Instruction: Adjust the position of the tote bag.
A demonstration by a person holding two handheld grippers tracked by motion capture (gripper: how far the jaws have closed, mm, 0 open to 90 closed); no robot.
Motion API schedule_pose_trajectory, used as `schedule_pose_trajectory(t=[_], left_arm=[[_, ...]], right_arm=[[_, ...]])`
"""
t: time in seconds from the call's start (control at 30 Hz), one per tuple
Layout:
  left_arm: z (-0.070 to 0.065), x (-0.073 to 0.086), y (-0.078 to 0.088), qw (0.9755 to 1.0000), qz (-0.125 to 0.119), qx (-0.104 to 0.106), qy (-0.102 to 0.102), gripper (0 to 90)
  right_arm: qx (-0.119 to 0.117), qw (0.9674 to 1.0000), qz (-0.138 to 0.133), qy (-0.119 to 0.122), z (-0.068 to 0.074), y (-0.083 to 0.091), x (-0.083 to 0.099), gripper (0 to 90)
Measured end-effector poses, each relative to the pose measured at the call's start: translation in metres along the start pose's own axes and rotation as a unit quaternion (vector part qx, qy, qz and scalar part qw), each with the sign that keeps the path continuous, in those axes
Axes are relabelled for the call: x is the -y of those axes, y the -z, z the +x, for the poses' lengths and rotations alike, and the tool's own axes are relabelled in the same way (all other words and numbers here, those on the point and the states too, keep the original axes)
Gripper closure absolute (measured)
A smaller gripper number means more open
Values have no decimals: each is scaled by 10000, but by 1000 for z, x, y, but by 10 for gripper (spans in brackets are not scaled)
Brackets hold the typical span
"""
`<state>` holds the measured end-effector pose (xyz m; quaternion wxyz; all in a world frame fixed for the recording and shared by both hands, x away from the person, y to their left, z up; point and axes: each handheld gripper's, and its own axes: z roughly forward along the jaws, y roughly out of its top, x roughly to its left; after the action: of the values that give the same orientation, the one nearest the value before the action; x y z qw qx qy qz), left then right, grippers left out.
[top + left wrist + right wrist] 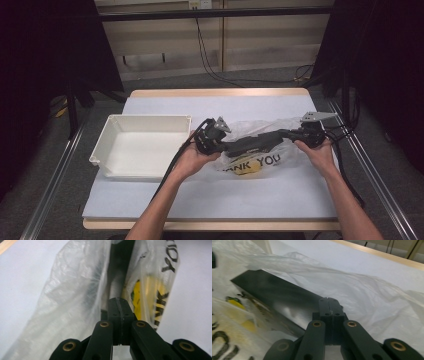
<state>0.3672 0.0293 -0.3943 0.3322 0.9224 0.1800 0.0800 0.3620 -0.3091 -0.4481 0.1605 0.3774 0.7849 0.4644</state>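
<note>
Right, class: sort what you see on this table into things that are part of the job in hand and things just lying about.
In the job:
- thin clear plastic bag printed THANK YOU
- flat black box inside it
- left gripper, shut on the bag
- right gripper, shut on the bag

Lying about:
- empty white plastic tray
- black cables on the floor

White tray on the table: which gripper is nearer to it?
Left. The left gripper is just off the right wall of the white tray, at the plastic bag's left end; the right gripper is at the bag's far end.
</note>
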Motion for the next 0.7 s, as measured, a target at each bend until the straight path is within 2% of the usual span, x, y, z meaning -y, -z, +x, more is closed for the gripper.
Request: schedule_pose_trajectory(t=[0.1, 0.17, 0.23, 0.3, 0.37, 0.47, 0.53, 0.63, 0.7], left_arm=[[10, -4, -4, 9998, 94, -21, 150, 900], [16, -6, -9, 9997, 215, -26, 139, 900], [21, -5, -16, 9993, 257, -52, 255, 900], [26, -2, -23, 9987, 414, -93, 266, 900], [31, 1, -28, 9981, 410, -69, 445, 900], [37, 2, -32, 9979, 367, -17, 537, 900], [38, 0, -33, 9981, 390, -76, 473, 900], [41, -1, -35, 9974, 400, -70, 589, 900], [44, -3, -37, 9974, 514, -113, 501, 900]], right_arm=[[-90, 9999, -1, 67, 7, 3, 0, 900], [-126, 9998, 68, 149, 12, 6, 3, 900], [-180, 9997, 101, 149, 16, 9, 8, 900], [-194, 9996, 155, 159, 18, 10, 14, 900], [-210, 9994, 225, 180, 20, 11, 18, 900], [-260, 9991, 257, 227, 24, 13, 22, 900], [-261, 9987, 350, 262, 26, 14, 26, 900], [-274, 9983, 451, 241, 25, 17, 35, 900], [-263, 9982, 476, 244, 25, 18, 37, 900]])
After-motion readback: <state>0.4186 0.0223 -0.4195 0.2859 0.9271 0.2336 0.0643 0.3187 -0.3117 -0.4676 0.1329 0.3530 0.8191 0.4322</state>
